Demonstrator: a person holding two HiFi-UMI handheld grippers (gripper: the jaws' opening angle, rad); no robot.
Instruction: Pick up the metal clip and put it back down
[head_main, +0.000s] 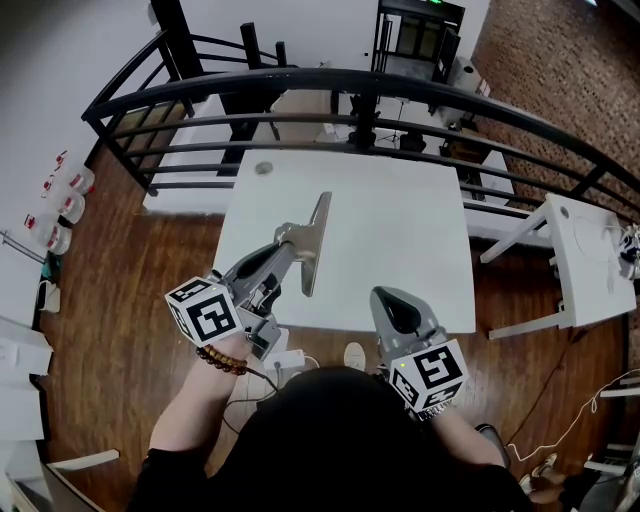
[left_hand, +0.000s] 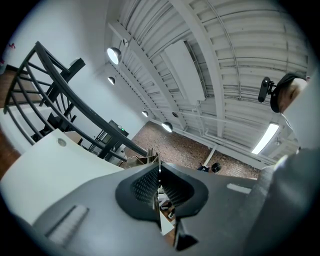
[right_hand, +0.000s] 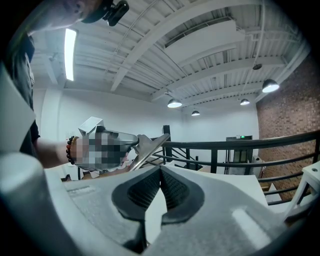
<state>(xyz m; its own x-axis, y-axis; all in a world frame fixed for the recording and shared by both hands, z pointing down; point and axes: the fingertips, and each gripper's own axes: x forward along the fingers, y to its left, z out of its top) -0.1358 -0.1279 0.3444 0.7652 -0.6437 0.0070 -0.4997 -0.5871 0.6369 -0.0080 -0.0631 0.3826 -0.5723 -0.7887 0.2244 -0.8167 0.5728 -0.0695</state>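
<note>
In the head view the metal clip (head_main: 316, 240), a long grey bar, hangs tilted over the left half of the white table (head_main: 410, 230). My left gripper (head_main: 290, 240) is shut on its side. In the left gripper view the clip (left_hand: 159, 200) shows edge-on as a thin strip pinched between the ribbed pads (left_hand: 145, 185). My right gripper (head_main: 385, 297) is at the table's near edge, shut with nothing in it. In the right gripper view its pads (right_hand: 145, 187) meet, and the clip (right_hand: 147, 146) shows lifted beyond them to the left.
A small round disc (head_main: 263, 168) lies at the table's far left corner. A black railing (head_main: 400, 88) curves behind the table. A second white table (head_main: 590, 250) stands to the right. Bottles (head_main: 60, 205) line the left wall. Cables (head_main: 560, 430) lie on the wooden floor.
</note>
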